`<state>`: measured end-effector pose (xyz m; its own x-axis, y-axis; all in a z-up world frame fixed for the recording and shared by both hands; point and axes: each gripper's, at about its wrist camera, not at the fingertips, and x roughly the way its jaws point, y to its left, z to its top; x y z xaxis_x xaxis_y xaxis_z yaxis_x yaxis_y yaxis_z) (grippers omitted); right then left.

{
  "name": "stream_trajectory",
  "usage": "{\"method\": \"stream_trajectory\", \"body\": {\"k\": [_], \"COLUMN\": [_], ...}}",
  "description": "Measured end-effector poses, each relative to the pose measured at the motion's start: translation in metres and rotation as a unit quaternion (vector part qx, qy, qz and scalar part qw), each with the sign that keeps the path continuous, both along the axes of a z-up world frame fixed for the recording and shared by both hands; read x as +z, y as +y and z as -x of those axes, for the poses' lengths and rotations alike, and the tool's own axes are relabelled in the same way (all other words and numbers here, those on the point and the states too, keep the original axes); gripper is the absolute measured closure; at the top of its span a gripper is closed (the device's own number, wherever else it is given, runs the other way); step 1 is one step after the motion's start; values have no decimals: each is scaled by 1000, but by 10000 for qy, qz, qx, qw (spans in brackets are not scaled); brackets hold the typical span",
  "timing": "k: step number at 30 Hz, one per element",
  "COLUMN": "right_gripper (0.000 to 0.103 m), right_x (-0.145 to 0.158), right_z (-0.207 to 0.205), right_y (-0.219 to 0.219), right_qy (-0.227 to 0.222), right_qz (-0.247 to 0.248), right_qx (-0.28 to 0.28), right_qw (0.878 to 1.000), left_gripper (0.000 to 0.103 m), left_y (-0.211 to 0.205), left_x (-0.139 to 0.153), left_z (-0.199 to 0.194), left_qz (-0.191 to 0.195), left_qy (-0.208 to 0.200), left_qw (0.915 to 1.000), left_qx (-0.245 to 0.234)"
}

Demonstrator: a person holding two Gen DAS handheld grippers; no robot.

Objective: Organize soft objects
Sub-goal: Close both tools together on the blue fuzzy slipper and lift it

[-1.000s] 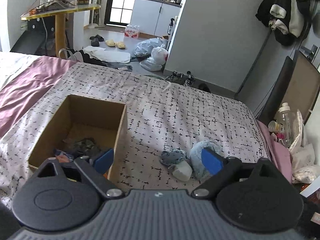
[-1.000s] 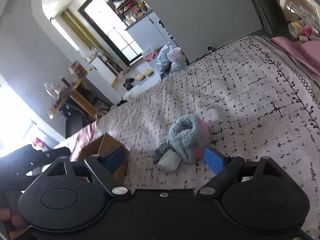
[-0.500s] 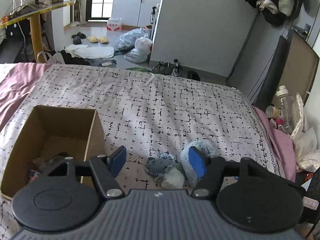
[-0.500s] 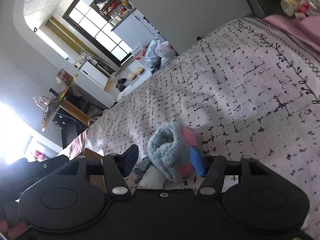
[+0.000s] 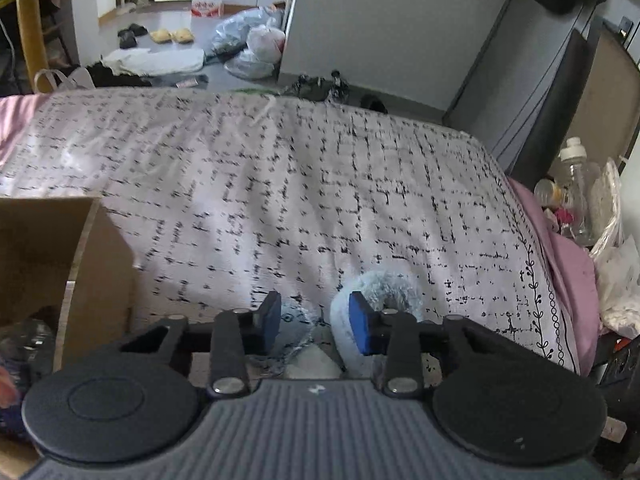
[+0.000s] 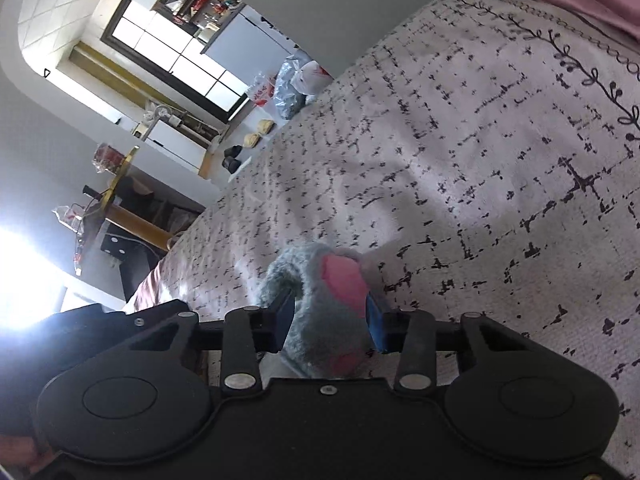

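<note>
A fluffy grey-blue plush slipper with pink patches lies on the patterned bedspread. My right gripper has its blue pads on both sides of it and is shut on it. In the left wrist view the same plush sits just right of my left gripper. The left jaws are narrowed around a small grey patterned soft item, with a white soft piece below it. Whether the left pads press the item is not clear.
An open cardboard box with several items inside stands at the left on the bed. Bottles and bags crowd the bed's right side. The floor beyond holds plastic bags and slippers.
Both grippers moved forward and down onto the soft pile. The right jaws closed from wide open onto the grey plush. The left jaws narrowed around the small grey item.
</note>
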<state>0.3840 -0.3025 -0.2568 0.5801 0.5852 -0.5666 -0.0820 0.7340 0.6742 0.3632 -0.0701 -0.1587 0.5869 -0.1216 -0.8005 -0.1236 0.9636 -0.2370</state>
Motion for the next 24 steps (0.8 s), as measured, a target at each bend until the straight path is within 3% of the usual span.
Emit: {"method": "stream_trajectory", "body": {"k": [12,15,18,24], "right_gripper": [65,66,70,74], "right_x": [-15,-15,-17,-7], "right_z": [-8,-6,-4,7], "right_y": [6,10,7,12], "right_qy": [141,97,138,-16], "right_qz": [-165,59,-24,340], "right_qx": [64,164,144,219], "right_qw": [9997,9998,9998,9992], "left_gripper": [68,68,80,83], "left_y": [-14,-17,-14,-19], "left_x": [-46,-56,-60,-49], "left_z": [-31,-29,-27,-18], "left_qz": [383,381,663,662], "left_qy": [560,586,571,488], "left_qw": [9976,9974,9961,9962], "left_qx": [-112,-180,-123,-272]}}
